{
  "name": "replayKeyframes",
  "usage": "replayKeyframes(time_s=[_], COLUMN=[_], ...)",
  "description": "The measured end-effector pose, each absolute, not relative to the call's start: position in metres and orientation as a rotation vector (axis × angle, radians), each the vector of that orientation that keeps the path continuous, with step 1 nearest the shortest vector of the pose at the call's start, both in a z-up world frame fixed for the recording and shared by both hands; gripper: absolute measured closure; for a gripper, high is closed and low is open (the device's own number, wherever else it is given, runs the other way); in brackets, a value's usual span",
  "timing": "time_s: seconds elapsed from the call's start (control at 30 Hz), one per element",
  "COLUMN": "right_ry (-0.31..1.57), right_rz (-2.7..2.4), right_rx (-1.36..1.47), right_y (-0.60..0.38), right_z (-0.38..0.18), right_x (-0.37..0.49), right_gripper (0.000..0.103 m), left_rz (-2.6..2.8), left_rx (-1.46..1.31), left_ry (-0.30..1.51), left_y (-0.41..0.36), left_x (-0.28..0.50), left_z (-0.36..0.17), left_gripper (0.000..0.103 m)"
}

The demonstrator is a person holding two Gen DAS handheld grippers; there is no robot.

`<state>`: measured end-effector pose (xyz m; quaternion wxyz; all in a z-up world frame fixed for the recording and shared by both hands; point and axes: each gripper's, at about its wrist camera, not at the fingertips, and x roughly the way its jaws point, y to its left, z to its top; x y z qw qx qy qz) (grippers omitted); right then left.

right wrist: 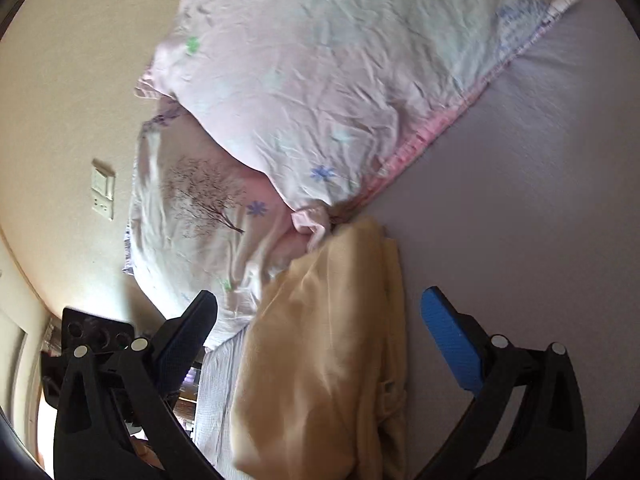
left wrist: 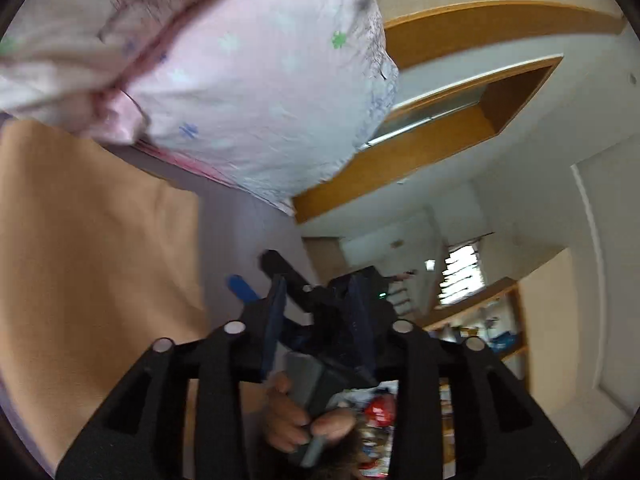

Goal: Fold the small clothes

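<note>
A tan folded garment (right wrist: pixel 328 344) lies on the lilac bed sheet (right wrist: pixel 520 184), its far end touching a pink flowered pillow (right wrist: pixel 312 80). My right gripper (right wrist: pixel 320 320) is open, its blue fingers (right wrist: pixel 452 344) spread either side of the garment's near part, holding nothing. In the left wrist view the tan garment (left wrist: pixel 88 248) fills the left side. My left gripper (left wrist: pixel 320 312) points across the room, its fingers (left wrist: pixel 276 320) a modest gap apart and empty. The right gripper (left wrist: pixel 264 276) and the hand holding it show just beyond.
The pink pillow (left wrist: pixel 248 92) lies at the head of the bed, with a second tree-printed pillow (right wrist: pixel 188 204) beside it. A cream wall with a switch plate (right wrist: pixel 102 194) is at the left. A wooden door frame (left wrist: pixel 460 120) and shelves (left wrist: pixel 480 328) stand across the room.
</note>
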<state>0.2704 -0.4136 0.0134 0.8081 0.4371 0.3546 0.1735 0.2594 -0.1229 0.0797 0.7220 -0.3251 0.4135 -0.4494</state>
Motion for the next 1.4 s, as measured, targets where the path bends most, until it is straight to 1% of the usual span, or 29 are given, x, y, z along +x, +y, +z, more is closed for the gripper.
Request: replayKeyframes(time_s=[0.13, 0.2, 0.23, 0.3, 0.33, 0.37, 0.4, 0.43, 0.5, 0.53, 0.57, 0.6, 0.63, 0.67, 0.73, 0.77, 0.87, 0.93, 1.0, 1.03, 1.07, 1.1, 1.13, 1.17, 1.27, 1.3, 1.33, 1.37, 1.4], right_ry=[0.849, 0.903, 0.932, 0.963, 0.984, 0.982, 0.981, 0.984, 0.982, 0.986, 0.986, 0.979, 0.970, 0.953, 0.901, 0.873, 0.852, 0.912, 1.000, 1.024, 1.000, 0.924, 0.872, 0.839, 0.850, 0.869, 0.901, 0.930, 0.935], right_rz=[0.368, 0.382, 0.390, 0.399, 0.403, 0.399, 0.395, 0.398, 0.388, 0.398, 0.412, 0.420, 0.427, 0.441, 0.506, 0.554, 0.665, 0.694, 0.684, 0.641, 0.592, 0.518, 0.475, 0.464, 0.492, 0.482, 0.432, 0.374, 0.349], right_rx=[0.850, 0.808, 0.790, 0.766, 0.753, 0.737, 0.724, 0.716, 0.704, 0.712, 0.730, 0.735, 0.731, 0.728, 0.728, 0.731, 0.699, 0.641, 0.580, 0.549, 0.537, 0.524, 0.517, 0.522, 0.549, 0.515, 0.453, 0.419, 0.439], right_y=[-0.398, -0.388, -0.381, -0.374, -0.370, -0.368, -0.367, -0.366, -0.366, -0.366, -0.366, -0.366, -0.365, -0.364, -0.358, -0.354, -0.331, -0.309, -0.293, -0.290, -0.293, -0.302, -0.307, -0.310, -0.304, -0.295, -0.285, -0.281, -0.283], right_z=[0.008, 0.003, 0.000, -0.007, -0.010, -0.011, -0.011, -0.012, -0.013, -0.016, -0.018, -0.019, -0.018, -0.015, -0.009, -0.004, 0.004, 0.000, -0.008, -0.009, -0.005, 0.005, 0.013, 0.019, 0.022, 0.019, 0.014, 0.007, 0.002], right_x=[0.276, 0.280, 0.283, 0.284, 0.285, 0.285, 0.284, 0.284, 0.283, 0.283, 0.283, 0.282, 0.282, 0.280, 0.276, 0.273, 0.266, 0.267, 0.271, 0.273, 0.272, 0.267, 0.264, 0.263, 0.272, 0.278, 0.289, 0.295, 0.300], right_gripper=[0.001, 0.001, 0.001, 0.008, 0.016, 0.021, 0.024, 0.031, 0.044, 0.057, 0.063, 0.065, 0.068, 0.071, 0.073, 0.073, 0.073, 0.073, 0.070, 0.065, 0.056, 0.050, 0.048, 0.048, 0.048, 0.053, 0.091, 0.096, 0.096], left_rz=[-0.717, -0.574, -0.534, -0.497, -0.501, -0.508, -0.522, -0.546, -0.571, -0.584, -0.600, -0.607, -0.615, -0.628, -0.628, -0.637, -0.631, -0.599, -0.528, -0.482, -0.421, -0.381, -0.369, -0.368, -0.399, -0.406, -0.414, -0.425, -0.435], left_rx=[-0.542, -0.469, -0.454, -0.452, -0.458, -0.463, -0.475, -0.495, -0.524, -0.538, -0.543, -0.544, -0.543, -0.544, -0.525, -0.513, -0.486, -0.433, -0.367, -0.341, -0.315, -0.299, -0.295, -0.304, -0.315, -0.311, -0.306, -0.300, -0.296], left_ry=[0.924, 0.955, 0.975, 1.029, 1.056, 1.075, 1.101, 1.126, 1.153, 1.123, 1.111, 1.100, 1.098, 1.120, 1.117, 1.104, 1.020, 0.930, 0.913, 0.910, 0.894, 0.873, 0.862, 0.847, 0.815, 0.813, 0.811, 0.810, 0.809], left_y=[-0.071, -0.042, -0.033, -0.019, -0.017, -0.018, -0.025, -0.027, -0.034, -0.033, -0.035, -0.038, -0.044, -0.048, -0.049, -0.047, -0.024, -0.002, 0.012, 0.020, 0.029, 0.037, 0.045, 0.052, 0.053, 0.046, 0.043, 0.039, 0.037], left_x=[0.248, 0.245, 0.244, 0.240, 0.239, 0.235, 0.235, 0.235, 0.236, 0.232, 0.232, 0.233, 0.234, 0.236, 0.236, 0.234, 0.212, 0.188, 0.177, 0.172, 0.166, 0.159, 0.153, 0.148, 0.142, 0.144, 0.143, 0.142, 0.140], left_z=[0.073, 0.060, 0.053, 0.035, 0.026, 0.020, 0.012, 0.004, -0.007, -0.006, -0.008, -0.009, -0.009, -0.014, -0.015, -0.011, 0.012, 0.031, 0.035, 0.034, 0.034, 0.035, 0.037, 0.039, 0.045, 0.047, 0.047, 0.047, 0.047], left_gripper=[0.053, 0.045, 0.043, 0.038, 0.036, 0.033, 0.030, 0.028, 0.014, 0.011, 0.011, 0.015, 0.029, 0.059, 0.069, 0.072, 0.072, 0.072, 0.065, 0.064, 0.064, 0.061, 0.058, 0.053, 0.049, 0.047, 0.046, 0.046, 0.046])
